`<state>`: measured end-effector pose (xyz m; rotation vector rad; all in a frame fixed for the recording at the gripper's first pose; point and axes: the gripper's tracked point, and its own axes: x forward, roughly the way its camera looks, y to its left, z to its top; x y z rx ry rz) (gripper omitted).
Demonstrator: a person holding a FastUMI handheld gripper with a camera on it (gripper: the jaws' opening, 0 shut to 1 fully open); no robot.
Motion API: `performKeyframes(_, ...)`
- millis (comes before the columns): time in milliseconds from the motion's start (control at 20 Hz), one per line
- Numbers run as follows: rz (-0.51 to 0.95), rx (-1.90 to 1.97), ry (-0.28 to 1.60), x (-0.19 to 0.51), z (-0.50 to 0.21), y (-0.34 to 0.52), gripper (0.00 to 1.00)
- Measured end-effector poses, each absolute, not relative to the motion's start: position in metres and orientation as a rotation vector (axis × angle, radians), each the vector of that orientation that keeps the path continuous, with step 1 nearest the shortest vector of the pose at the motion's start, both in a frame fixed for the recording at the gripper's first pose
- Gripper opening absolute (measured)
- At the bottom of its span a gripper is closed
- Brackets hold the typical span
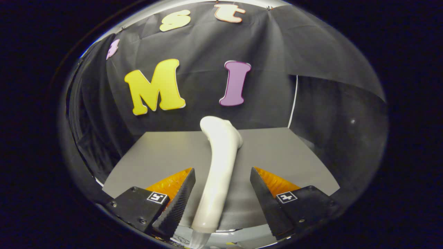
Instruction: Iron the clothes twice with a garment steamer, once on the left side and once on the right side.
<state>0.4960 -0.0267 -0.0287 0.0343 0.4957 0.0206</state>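
Grey tabletop (166, 155), black cloth wall behind. White steamer (219, 162) lies between the fingers. Gripper (221, 192) spread wide, grasping nothing.

My tongs (222, 174) stand spread, one finger (176, 202) at 9 o'clock of the garment steamer (218, 173), the other at 3 o'clock, neither touching it. The steamer lies on the table (155, 155) between the fingers, its length running toward 12 o'clock, its head end beyond the fingertips, near the table's far edge. Its near end passes the table's near edge at 6 o'clock. Behind the table, at 12 o'clock, hangs the booth wall.
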Motion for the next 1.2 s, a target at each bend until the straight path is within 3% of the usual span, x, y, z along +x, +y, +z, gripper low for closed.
performKeyframes(150, 0.056, 0.039, 0.585, 0.501, -0.051, -0.02, 0.95)
performKeyframes(300, 0.051, 0.035, 0.573, 0.504, -0.047, -0.02, 0.82)
performKeyframes(550, 0.086, 0.141, 0.607, 0.508, -0.047, -0.015, 0.74)
performKeyframes(750, 0.111, 0.249, 0.614, 0.509, -0.047, -0.014, 0.47)
performKeyframes(800, 0.127, 0.255, 0.619, 0.508, -0.047, -0.016, 0.44)
performKeyframes(1200, 0.144, 0.203, 0.462, 0.478, -0.003, 0.012, 0.37)
